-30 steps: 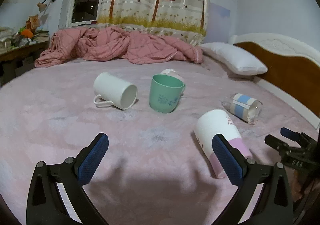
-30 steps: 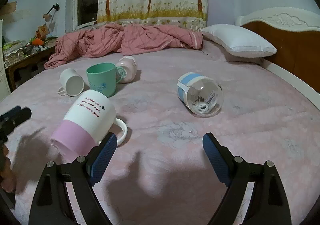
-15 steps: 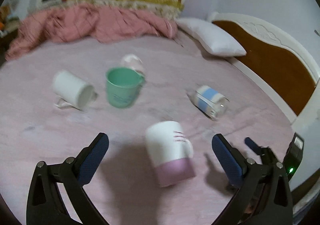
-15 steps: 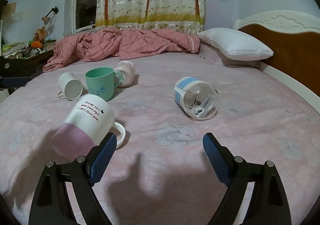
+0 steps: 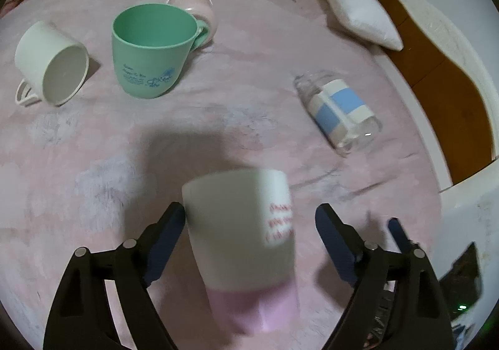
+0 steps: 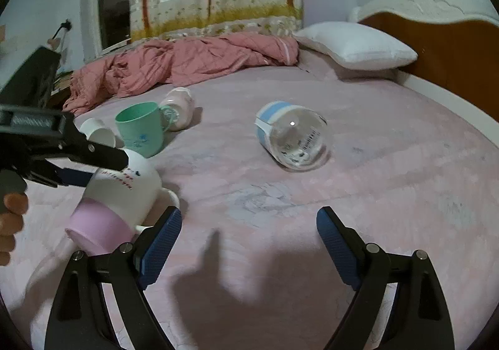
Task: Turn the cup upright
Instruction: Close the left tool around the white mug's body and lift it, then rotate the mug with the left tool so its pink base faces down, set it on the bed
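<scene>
A white mug with a pink base and red lettering [image 5: 246, 241] lies on its side on the pink bed, and shows in the right wrist view [image 6: 118, 197] with its handle toward the right gripper. My left gripper [image 5: 249, 225] is open and straddles this mug, its left pad beside the wall, the right pad apart from it. It appears in the right wrist view [image 6: 90, 169] reaching over the mug. My right gripper [image 6: 249, 231] is open and empty above the sheet, right of the mug.
A white mug [image 5: 50, 63] lies on its side at the far left. A green cup [image 5: 149, 47] stands upright, a pink cup [image 5: 193, 4] lies behind it. A glass with a blue band [image 5: 336, 113] lies on its side right. Quilt, pillow [image 6: 355, 44] and headboard beyond.
My left gripper has swung right and dropped down over the pink-based mug, which now sits between its fingers. The right gripper has barely moved.
</scene>
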{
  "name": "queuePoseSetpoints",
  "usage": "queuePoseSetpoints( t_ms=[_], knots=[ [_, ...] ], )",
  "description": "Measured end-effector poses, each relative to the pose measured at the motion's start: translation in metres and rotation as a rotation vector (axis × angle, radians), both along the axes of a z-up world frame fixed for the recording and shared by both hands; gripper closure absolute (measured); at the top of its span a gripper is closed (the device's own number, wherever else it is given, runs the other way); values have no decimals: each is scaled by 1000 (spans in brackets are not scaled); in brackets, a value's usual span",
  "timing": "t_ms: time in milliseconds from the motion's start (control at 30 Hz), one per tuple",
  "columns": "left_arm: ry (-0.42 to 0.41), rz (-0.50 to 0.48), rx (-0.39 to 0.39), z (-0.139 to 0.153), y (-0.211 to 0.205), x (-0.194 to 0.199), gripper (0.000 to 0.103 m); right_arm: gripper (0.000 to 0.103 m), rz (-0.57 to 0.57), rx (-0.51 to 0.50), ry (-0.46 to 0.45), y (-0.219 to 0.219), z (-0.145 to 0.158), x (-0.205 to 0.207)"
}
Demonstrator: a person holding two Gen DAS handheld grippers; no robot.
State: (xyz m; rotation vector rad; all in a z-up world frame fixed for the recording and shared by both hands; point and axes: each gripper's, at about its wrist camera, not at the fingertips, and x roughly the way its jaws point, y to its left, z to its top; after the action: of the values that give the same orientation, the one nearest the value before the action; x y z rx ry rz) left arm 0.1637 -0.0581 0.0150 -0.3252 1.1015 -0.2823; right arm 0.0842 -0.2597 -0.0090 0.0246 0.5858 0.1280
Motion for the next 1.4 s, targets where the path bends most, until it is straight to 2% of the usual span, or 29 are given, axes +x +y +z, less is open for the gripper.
queuePoseSetpoints(
  t_ms=[100, 233, 333, 533, 767, 900, 1033, 1133, 1267, 1400],
  knots=[
    [31, 5, 37, -12, -2, 8, 17, 13, -14, 31, 22, -6, -2, 4],
    [48, 34, 13, -23, 2, 14, 18, 13, -4, 14, 43, -2, -5, 8],
    [-4, 74, -19, -18, 6, 6, 24, 13, 1, -7, 53, 3, -7, 9],
    [-167, 51, 82, 18, 1, -18, 24, 13, -8, -3, 65, 2, -10, 10],
    [-273, 61, 124, 47, -1, -40, 25, 13, -10, -14, 58, 3, -9, 7],
    [-366, 65, 159, 59, -2, -52, 25, 13, -9, -9, 56, 1, -8, 6],
    [-436, 40, 187, 63, -7, -60, 25, 13, -5, -11, 66, 2, -9, 8],
    [-480, 12, 246, 61, -14, -65, 25, 13, -1, -11, 63, 2, -9, 8],
    [-499, -8, 317, 51, -21, -66, 25, 13, 8, -19, 95, 5, -13, 14],
    [-547, -24, 325, 46, -24, -71, 25, 13, 19, -17, 90, 7, -12, 14]
  ],
)
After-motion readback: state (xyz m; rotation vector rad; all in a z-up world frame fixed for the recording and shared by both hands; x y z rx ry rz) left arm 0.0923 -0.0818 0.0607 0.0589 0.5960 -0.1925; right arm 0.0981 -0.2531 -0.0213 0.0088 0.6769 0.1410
